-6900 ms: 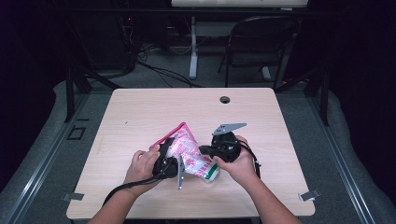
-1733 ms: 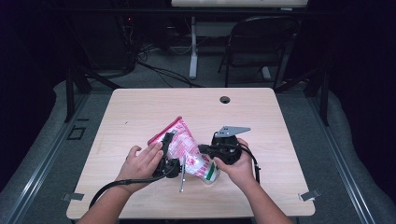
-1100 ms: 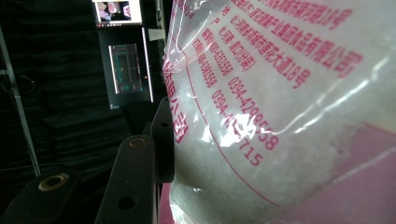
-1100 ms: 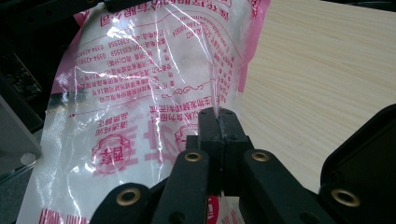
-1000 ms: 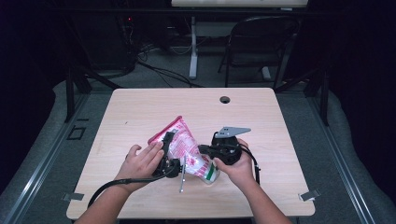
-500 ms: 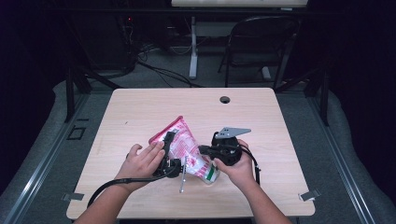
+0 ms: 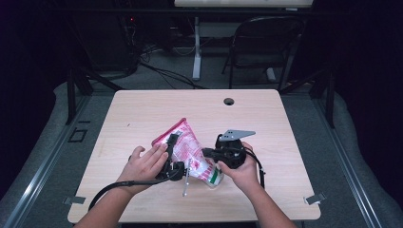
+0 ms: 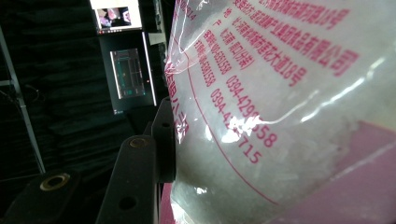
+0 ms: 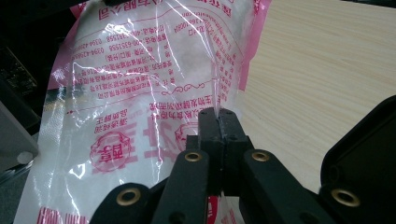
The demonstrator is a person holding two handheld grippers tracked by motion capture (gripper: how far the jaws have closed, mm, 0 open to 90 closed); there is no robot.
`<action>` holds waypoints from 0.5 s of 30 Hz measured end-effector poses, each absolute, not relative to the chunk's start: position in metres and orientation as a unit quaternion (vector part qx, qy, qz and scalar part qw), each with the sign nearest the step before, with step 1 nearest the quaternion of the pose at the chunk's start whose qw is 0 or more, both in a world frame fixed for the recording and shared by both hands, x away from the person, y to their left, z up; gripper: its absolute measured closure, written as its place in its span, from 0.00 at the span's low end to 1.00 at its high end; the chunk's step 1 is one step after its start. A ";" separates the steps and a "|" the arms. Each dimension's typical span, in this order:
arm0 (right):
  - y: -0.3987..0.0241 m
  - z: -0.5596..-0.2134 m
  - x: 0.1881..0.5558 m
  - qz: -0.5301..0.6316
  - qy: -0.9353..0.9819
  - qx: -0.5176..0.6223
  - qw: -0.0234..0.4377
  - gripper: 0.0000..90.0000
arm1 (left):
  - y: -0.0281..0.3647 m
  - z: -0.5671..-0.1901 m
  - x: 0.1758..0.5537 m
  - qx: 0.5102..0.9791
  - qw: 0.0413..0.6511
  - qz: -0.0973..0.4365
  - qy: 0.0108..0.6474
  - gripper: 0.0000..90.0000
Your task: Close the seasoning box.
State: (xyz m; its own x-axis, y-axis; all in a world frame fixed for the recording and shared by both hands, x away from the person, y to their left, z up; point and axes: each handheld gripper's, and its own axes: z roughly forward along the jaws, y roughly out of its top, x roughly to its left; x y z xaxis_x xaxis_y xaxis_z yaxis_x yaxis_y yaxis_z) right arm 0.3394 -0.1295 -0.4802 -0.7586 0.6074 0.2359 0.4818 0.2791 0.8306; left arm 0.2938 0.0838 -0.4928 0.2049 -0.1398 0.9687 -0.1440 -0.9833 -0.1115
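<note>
Grippers gripped the pink-printed bag (image 7: 191, 153): right gripper (image 9: 218, 116) pinched film, left gripper (image 7: 172, 154) clamped its body; pulling evenly mattered.

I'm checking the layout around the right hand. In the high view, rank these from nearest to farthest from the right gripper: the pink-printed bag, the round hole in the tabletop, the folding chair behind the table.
From the right gripper:
1. The pink-printed bag, pinched in its jaws, just to its left.
2. The round hole, near the table's far edge.
3. The folding chair, on the floor beyond the table.
</note>
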 end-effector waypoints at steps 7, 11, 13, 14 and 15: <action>-0.130 -0.481 0.340 0.493 0.797 0.343 0.064 1.00 | 0.083 -0.492 0.294 0.771 -0.001 0.629 -0.099 0.68; -0.130 -0.481 0.340 0.495 0.795 0.343 0.065 1.00 | 0.082 -0.491 0.294 0.774 -0.004 0.625 -0.097 0.68; -0.130 -0.481 0.340 0.494 0.796 0.344 0.065 1.00 | 0.082 -0.491 0.294 0.775 -0.002 0.625 -0.095 0.68; -0.130 -0.481 0.340 0.494 0.796 0.344 0.065 1.00 | 0.082 -0.491 0.294 0.775 -0.002 0.625 -0.095 0.68; -0.130 -0.481 0.340 0.494 0.796 0.344 0.065 1.00 | 0.082 -0.491 0.294 0.771 -0.003 0.629 -0.100 0.68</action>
